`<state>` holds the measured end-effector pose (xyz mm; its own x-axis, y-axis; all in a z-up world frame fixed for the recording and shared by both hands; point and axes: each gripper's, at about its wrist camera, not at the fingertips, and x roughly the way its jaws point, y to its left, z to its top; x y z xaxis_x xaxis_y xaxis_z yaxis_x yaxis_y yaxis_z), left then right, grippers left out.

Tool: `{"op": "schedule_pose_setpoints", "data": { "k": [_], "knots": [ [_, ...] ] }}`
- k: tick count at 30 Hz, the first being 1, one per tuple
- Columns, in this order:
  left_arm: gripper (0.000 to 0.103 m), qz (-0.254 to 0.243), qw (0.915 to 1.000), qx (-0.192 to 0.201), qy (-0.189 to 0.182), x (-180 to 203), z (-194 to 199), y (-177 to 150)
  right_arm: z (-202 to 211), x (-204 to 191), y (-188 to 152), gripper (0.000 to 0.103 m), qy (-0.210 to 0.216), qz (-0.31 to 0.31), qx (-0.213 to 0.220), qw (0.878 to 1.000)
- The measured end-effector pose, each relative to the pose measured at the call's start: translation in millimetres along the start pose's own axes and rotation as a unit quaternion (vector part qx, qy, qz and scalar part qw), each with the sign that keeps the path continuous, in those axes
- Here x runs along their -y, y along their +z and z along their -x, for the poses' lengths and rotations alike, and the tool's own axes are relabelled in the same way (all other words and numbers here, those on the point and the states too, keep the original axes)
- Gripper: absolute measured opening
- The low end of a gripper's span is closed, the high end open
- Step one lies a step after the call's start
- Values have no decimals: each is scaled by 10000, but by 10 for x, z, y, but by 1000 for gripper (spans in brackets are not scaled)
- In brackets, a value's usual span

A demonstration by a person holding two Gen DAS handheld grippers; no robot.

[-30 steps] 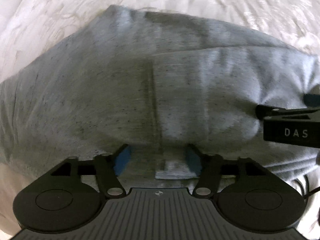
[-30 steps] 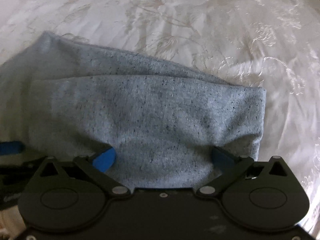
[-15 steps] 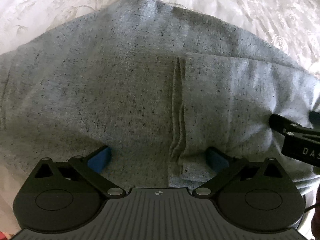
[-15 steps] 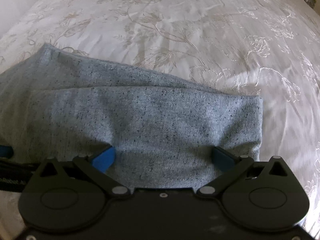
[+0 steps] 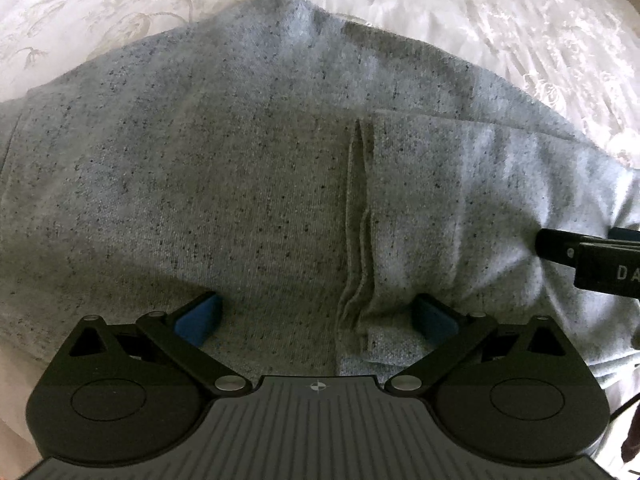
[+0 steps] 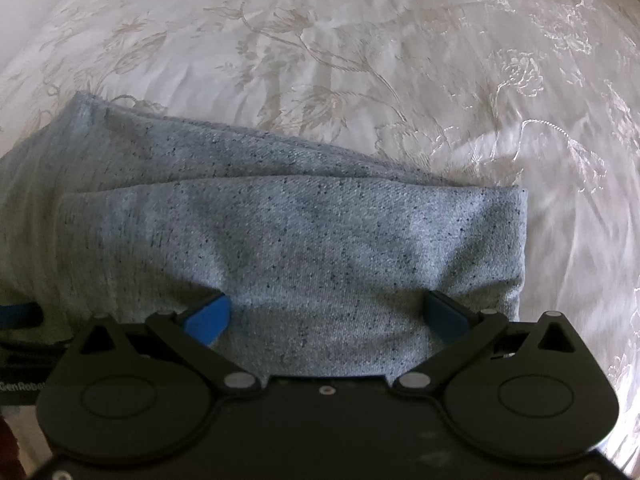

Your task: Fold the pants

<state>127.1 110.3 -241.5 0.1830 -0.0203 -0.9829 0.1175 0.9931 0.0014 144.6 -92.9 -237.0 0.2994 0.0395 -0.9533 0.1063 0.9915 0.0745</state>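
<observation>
The grey speckled pants (image 5: 240,184) lie folded in layers on the bed, with a vertical seam (image 5: 360,216) running toward me. My left gripper (image 5: 316,316) is open, its blue pads wide apart with the near edge of the pants between them. The pants also fill the right wrist view (image 6: 320,248), folded edge at the right. My right gripper (image 6: 326,316) is open, its pads wide apart over the near edge of the fabric. The right gripper's side shows at the right edge of the left wrist view (image 5: 592,256).
A white bedspread with a raised floral pattern (image 6: 360,60) surrounds the pants on the far side and right. It also shows beyond the pants in the left wrist view (image 5: 500,12). The left gripper's side shows at the left edge of the right wrist view (image 6: 20,316).
My left gripper opened wide, letting go of the pants' edge, and the fabric settled flat. My right gripper stayed open and barely moved.
</observation>
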Motion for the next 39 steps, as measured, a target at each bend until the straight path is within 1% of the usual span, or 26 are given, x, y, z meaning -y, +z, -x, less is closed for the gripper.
{"op": "schedule_pose_setpoints", "data": {
  "k": [3,7,10,13,16,17,18,19,20,21,22,23,25,26,27,28,29,30,31,32,33,34,35,39],
  "knots": [
    [103,18,10000,77,-19,-33,-25,-31,-2,-43,-14,103,-107,46,-4,9999],
    [103,125,9998,175,17,34,74,-146,-40,-116,-9,103,-288,128,45,9995],
    [103,147,9996,222,29,52,101,-199,-52,-178,-29,103,-361,275,246,9987],
    [103,132,9998,139,23,53,113,-199,-37,-183,-96,103,-312,250,527,9978],
    [103,136,9999,53,19,50,190,-180,27,-159,-178,103,-260,280,681,9969],
    [100,97,9999,69,21,58,220,-191,52,-149,-195,103,-239,290,713,9967],
    [95,51,9999,93,16,63,256,-201,77,-133,-201,103,-212,282,734,9967],
    [92,-18,9999,117,0,76,297,-218,105,-114,-204,101,-185,264,746,9967],
    [87,-65,9999,123,-6,90,332,-224,146,-93,-215,97,-144,248,759,9967],
    [82,-107,9999,125,-13,101,373,-237,193,-78,-224,89,-92,223,775,9967],
    [80,-132,9998,139,-16,109,424,-252,242,-63,-234,84,-49,188,780,9968],
    [78,-136,9998,157,0,111,473,-270,292,-37,-238,81,7,139,774,9969],
    [77,-109,9996,237,89,104,588,-323,392,26,-276,71,132,-9,769,9969],
    [76,-97,9995,270,125,99,630,-347,438,53,-309,69,183,-73,767,9969],
    [74,-81,9993,313,172,87,688,-380,483,80,-361,64,241,-108,750,9968],
    [74,-68,9991,352,205,79,737,-411,506,97,-401,55,260,-107,734,9969],
    [71,-56,9989,384,248,66,786,-445,532,106,-459,51,257,-79,706,9971],
    [68,-40,9988,401,290,38,828,-474,548,112,-521,43,246,-21,658,9975],
    [68,-24,9986,393,343,16,865,-506,551,109,-577,39,258,40,614,9978],
    [65,-12,9986,369,376,-8,893,-534,562,106,-643,38,289,111,574,9979],
    [59,0,9987,350,365,-33,917,-544,575,100,-702,36,318,196,535,9979],
    [57,29,9990,309,325,-73,937,-569,594,91,-751,33,341,265,504,9978],
    [55,59,9992,277,293,-113,952,-587,618,82,-793,32,368,315,471,9977],
    [54,92,9990,332,290,-332,1005,-527,726,30,-844,28,466,330,431,9974]
  ]
}}
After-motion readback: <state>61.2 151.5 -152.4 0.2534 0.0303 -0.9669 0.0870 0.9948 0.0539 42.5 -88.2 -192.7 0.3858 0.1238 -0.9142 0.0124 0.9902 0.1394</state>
